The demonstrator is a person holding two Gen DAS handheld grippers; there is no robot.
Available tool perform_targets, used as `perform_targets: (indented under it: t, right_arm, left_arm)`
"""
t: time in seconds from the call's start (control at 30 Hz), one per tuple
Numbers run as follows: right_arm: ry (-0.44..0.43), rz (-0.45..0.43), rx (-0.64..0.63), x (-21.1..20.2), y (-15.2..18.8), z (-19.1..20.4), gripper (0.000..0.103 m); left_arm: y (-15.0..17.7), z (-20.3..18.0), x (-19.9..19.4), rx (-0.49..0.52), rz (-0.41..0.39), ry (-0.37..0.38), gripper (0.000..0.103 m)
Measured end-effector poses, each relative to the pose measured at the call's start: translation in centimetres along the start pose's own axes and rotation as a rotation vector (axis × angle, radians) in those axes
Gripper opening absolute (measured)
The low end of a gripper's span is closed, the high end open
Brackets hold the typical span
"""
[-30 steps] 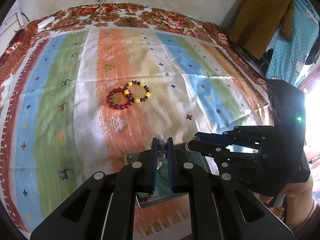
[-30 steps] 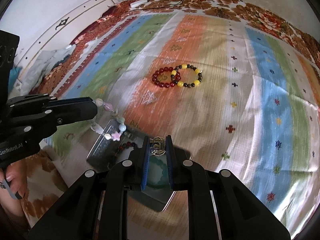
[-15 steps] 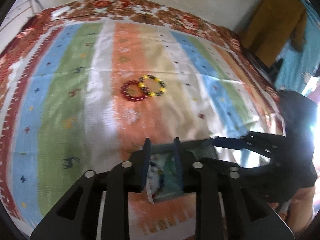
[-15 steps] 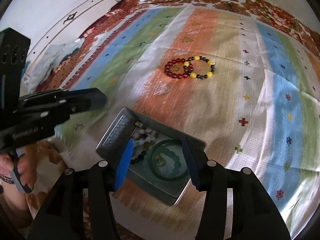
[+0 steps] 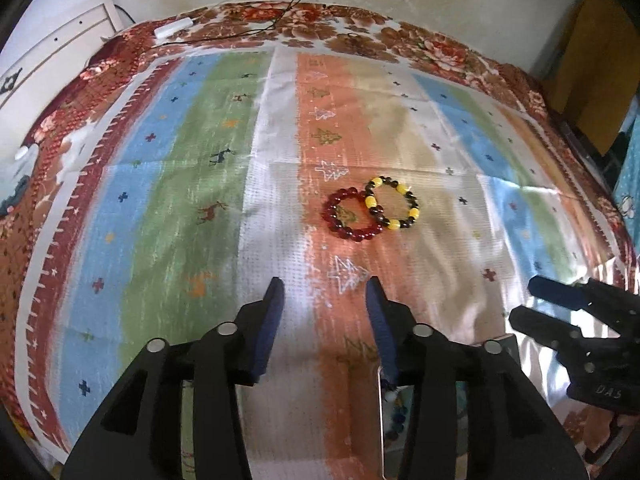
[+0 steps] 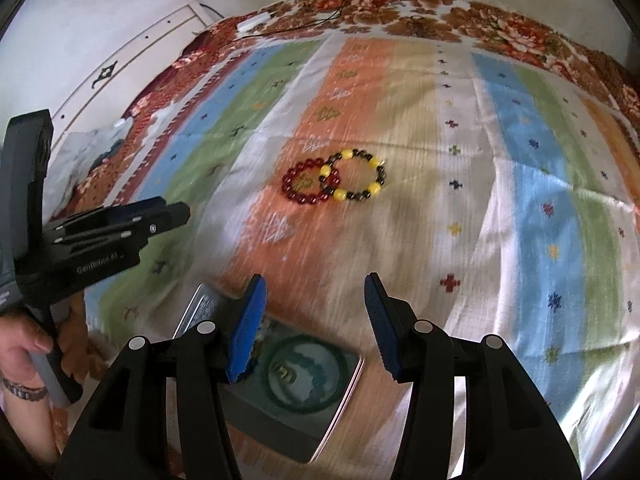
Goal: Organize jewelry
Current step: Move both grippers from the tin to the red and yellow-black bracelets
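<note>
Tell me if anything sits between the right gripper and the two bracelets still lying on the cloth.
Nothing visible does. The right gripper is open, and only bare striped cloth lies between it and the red bracelet and yellow-and-black bracelet. The metal tin sits under the gripper, off that path.

Bed with striped cloth [image 5: 224, 168]. Red bead bracelet [image 5: 352, 216] mid-cloth; yellow-black bracelet [image 5: 394, 206] overlapping its right edge. Metal tin [image 6: 280, 408] nearer than red bracelet, holding jewelry. White adapter [image 5: 173, 28] far-left.
</note>
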State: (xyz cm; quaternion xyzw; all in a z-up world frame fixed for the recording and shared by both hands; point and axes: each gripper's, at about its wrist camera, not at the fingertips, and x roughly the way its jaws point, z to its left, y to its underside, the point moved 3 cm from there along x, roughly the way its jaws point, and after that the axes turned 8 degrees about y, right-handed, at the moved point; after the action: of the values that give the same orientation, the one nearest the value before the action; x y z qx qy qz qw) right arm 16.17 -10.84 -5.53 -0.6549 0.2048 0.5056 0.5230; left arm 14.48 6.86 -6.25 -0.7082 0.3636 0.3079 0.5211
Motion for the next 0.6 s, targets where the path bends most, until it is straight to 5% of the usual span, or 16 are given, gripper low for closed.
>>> perform_targets:
  t: [0.6]
  right_arm:
    - [0.113,-0.019,0.067,2.3,-2.9,-2.0,0.053]
  left_arm:
    - [-2.8,-0.6,3.2,0.031,0.018,-0.053,0.058]
